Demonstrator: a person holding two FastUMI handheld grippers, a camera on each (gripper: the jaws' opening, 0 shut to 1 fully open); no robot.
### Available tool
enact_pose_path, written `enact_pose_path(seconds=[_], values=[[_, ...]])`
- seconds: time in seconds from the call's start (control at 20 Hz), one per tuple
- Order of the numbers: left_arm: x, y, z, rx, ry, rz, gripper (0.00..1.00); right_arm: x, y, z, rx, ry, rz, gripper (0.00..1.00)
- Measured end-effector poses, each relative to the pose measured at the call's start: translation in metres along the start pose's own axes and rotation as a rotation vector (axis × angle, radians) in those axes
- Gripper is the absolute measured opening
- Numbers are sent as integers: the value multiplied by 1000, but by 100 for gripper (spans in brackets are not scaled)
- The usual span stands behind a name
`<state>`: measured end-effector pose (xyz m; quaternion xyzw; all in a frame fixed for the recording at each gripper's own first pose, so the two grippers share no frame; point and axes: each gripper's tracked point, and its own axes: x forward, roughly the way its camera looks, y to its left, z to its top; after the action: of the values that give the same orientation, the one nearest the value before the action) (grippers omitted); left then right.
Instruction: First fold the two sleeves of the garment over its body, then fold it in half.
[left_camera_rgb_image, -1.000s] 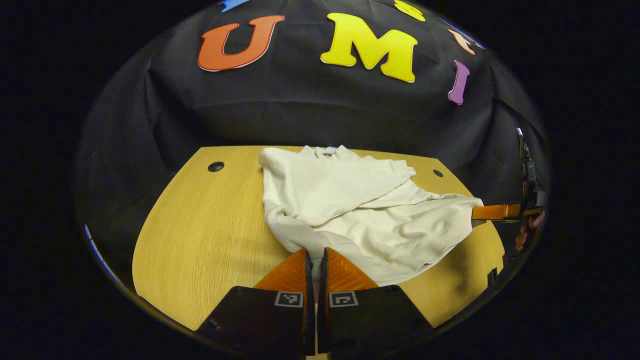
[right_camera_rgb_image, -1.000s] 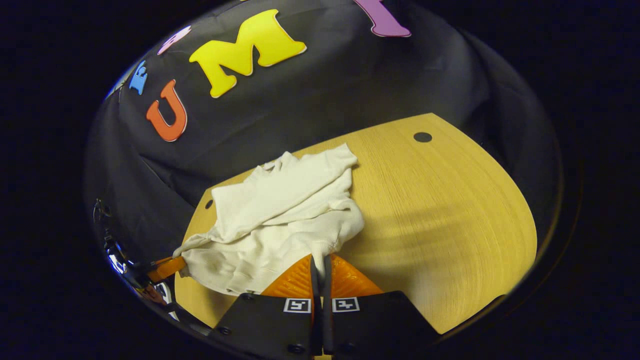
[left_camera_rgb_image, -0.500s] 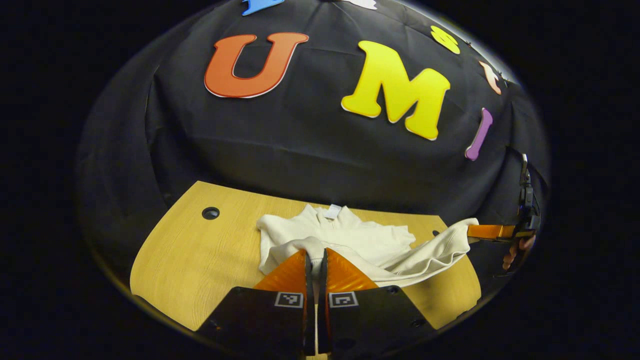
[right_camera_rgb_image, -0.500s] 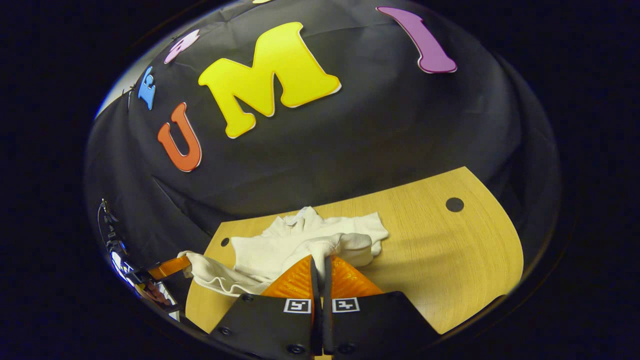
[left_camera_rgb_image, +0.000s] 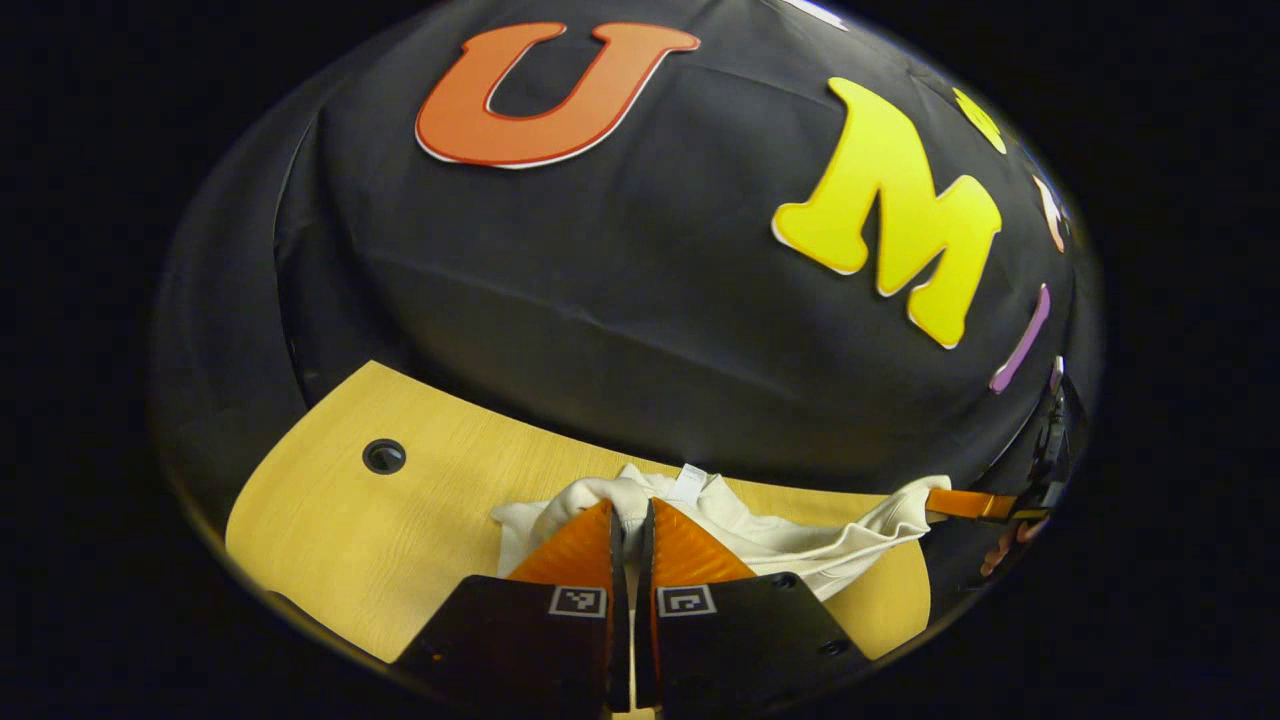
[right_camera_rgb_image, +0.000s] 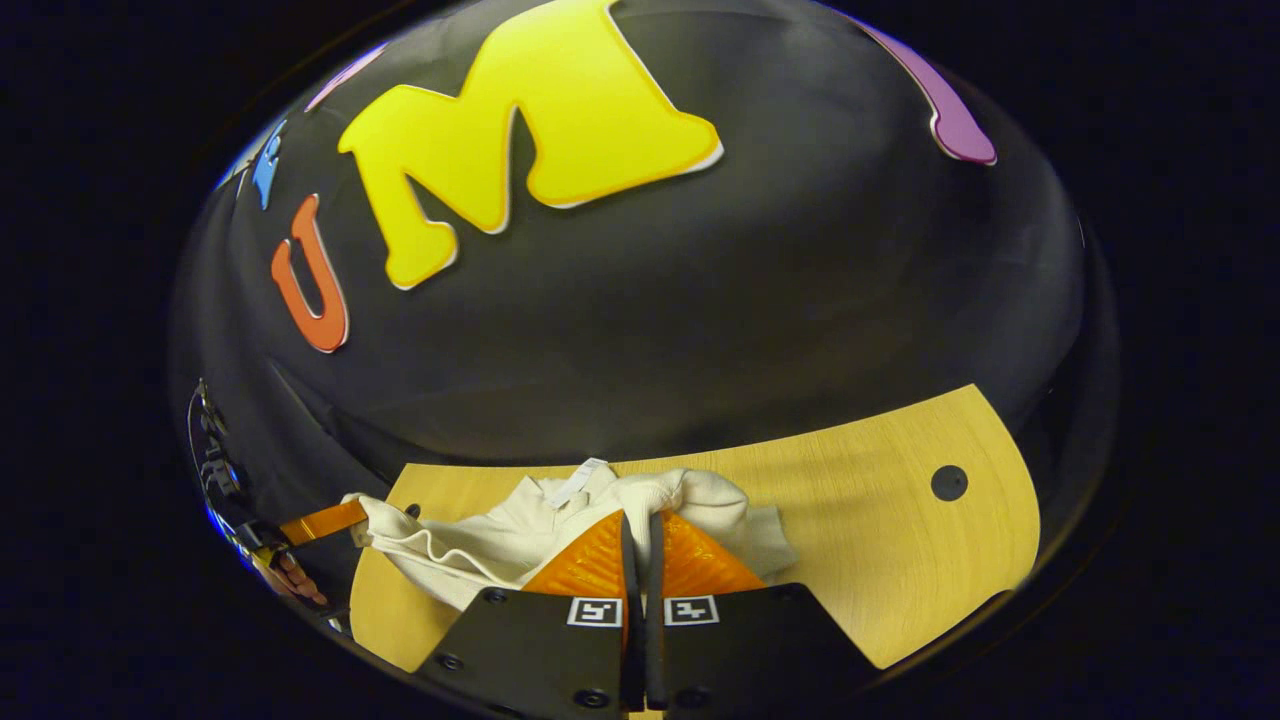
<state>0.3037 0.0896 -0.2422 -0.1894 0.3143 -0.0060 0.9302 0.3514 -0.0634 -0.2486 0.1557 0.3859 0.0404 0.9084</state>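
A cream long-sleeved garment (left_camera_rgb_image: 780, 535) lies bunched on the wooden table (left_camera_rgb_image: 400, 530), its collar tag toward the black cloth wall. My left gripper (left_camera_rgb_image: 630, 510) is shut on a corner of its hem, held up over the collar end. My right gripper (right_camera_rgb_image: 640, 520) is shut on the other hem corner of the garment (right_camera_rgb_image: 470, 540), likewise raised near the collar. Between the two corners the hem hangs in a shallow sag. In the left gripper view the right gripper (left_camera_rgb_image: 960, 503) appears far right with a hand behind it. In the right gripper view the left gripper (right_camera_rgb_image: 320, 521) appears far left.
The table has a round cable hole (left_camera_rgb_image: 384, 456) on its left part and another (right_camera_rgb_image: 948, 482) on its right part. The black cloth wall stands close behind the table's far edge. Bare wood (right_camera_rgb_image: 880, 560) stretches to the right of the garment.
Both grippers have carried the hem corners up and forward from the near side of the table to the collar end. The garment's lower half now lies doubled over its upper half.
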Motion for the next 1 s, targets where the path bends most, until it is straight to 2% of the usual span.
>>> enact_pose_path(seconds=[0.25,0.5,0.55,0.6,0.65,0.7,0.75,0.8,0.9,0.95,1.0], values=[[73,21,-20,26,-14,52,5,82,-32,-30,48,32,-40,1],[122,35,-51,59,-12,133,5,125,-47,-57,47,8,-105,1],[127,35,-52,67,-16,138,14,130,-48,-57,43,-6,-115,1],[129,35,-52,73,-22,137,0,127,-45,-58,46,-10,-112,6],[129,34,-51,73,-24,128,10,127,-45,-55,51,-16,-116,9],[128,35,-50,74,-26,134,20,127,-43,-53,58,-32,-113,18],[127,37,-46,84,-32,137,25,124,-42,-46,57,-53,-118,25],[121,38,-38,95,-49,145,39,115,-45,-40,50,-80,-123,39],[105,43,-15,120,-107,174,76,98,-47,-28,30,-128,-148,48],[95,42,1,130,-150,179,83,91,-47,-24,20,-149,-161,55],[84,42,14,138,-183,179,92,82,-51,-21,5,-167,-180,67]])
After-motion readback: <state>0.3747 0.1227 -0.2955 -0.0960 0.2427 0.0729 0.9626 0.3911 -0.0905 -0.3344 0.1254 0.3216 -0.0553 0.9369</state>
